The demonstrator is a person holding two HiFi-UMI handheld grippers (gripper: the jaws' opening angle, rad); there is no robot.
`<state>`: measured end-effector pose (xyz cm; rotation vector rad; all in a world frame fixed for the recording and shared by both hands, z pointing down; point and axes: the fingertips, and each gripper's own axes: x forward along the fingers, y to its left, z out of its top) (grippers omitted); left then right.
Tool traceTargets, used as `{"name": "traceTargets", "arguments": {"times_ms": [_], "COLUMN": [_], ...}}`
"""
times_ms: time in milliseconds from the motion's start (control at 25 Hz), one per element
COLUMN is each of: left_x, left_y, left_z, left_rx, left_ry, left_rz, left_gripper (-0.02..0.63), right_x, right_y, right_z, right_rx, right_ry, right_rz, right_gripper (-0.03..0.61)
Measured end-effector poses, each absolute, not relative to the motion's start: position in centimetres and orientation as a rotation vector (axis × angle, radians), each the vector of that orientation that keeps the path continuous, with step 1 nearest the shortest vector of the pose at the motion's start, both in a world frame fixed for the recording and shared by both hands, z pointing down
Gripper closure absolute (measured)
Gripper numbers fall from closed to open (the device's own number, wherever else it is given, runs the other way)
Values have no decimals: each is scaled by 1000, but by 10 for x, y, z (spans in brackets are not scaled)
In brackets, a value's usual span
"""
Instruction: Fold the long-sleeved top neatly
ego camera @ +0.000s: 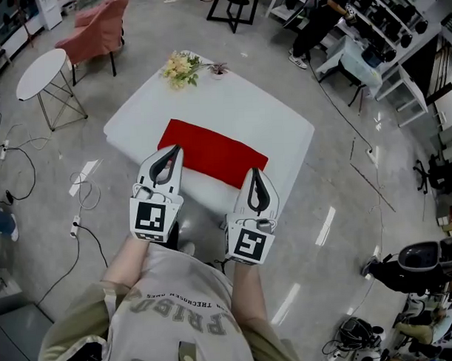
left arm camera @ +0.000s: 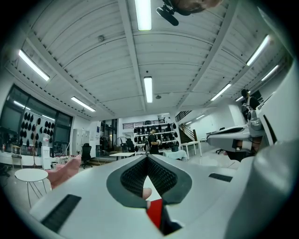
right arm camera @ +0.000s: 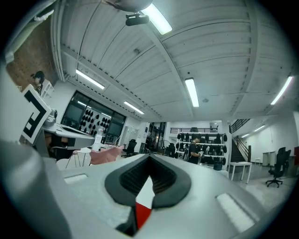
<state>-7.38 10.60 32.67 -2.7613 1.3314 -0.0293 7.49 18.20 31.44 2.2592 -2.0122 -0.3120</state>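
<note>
The white table [ego camera: 283, 122] carries the red long-sleeved top [ego camera: 210, 151], folded into a flat rectangle near its front edge. Its long axis runs along that edge, from upper left to lower right in the head view. The left hand-held gripper [ego camera: 174, 148] and the right hand-held gripper [ego camera: 253, 171] are level at its near side, jaws pressed together and empty. A small bunch of flowers [ego camera: 180, 68] sits at the far corner.

Your left gripper [ego camera: 172, 150] and right gripper [ego camera: 254, 172] are covering the near edge of the red top [ego camera: 210, 151] at centre frame. In both gripper views, the grippers' own bodies are hiding all but a red sliver. The bottom edge is cutting off your torso [ego camera: 179, 318].
</note>
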Motion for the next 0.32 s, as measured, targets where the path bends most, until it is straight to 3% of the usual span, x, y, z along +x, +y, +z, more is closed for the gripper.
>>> {"name": "traceTargets", "arguments": {"times_ms": [320], "left_x": [-73], "left_y": [103], "left_z": [325], "left_rx": [-2758], "left_ry": [1327], "left_rz": [-32], "left_gripper": [601], "right_x": [75], "right_y": [177], "right_z": [304], "right_rx": [2262], "right_ry": [-1992], "right_rz": [-328], "right_gripper": [578]}}
